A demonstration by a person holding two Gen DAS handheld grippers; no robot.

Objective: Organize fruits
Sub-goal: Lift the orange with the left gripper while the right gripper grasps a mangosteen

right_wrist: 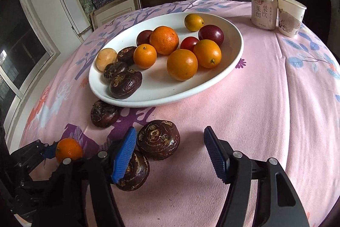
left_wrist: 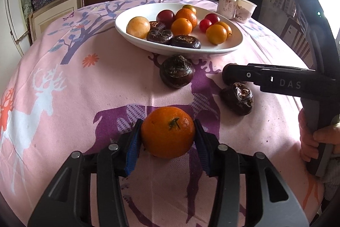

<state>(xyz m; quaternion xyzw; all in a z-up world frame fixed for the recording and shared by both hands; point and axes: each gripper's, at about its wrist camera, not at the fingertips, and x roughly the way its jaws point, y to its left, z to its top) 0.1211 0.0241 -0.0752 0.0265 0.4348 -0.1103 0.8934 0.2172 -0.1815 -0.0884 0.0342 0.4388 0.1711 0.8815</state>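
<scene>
White plate [left_wrist: 229,46] w/ oranges, plums, dark chestnuts sits upper centre; can [right_wrist: 264,12] & paper cup [right_wrist: 291,16] upper right. Left claw [left_wrist: 167,137] pinches glossy orange tangerine [left_wrist: 167,132], lower centre on pink tabletop [left_wrist: 89,88]. Right claw [right_wrist: 170,154] spread; chestnut [right_wrist: 158,139] btwn its pads, 2nd chestnut [right_wrist: 133,171] crowding left pad.

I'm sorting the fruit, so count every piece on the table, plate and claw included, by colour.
Orange: 5
Dark brown: 6
Red: 3
Yellow: 2
Total: 16
</scene>
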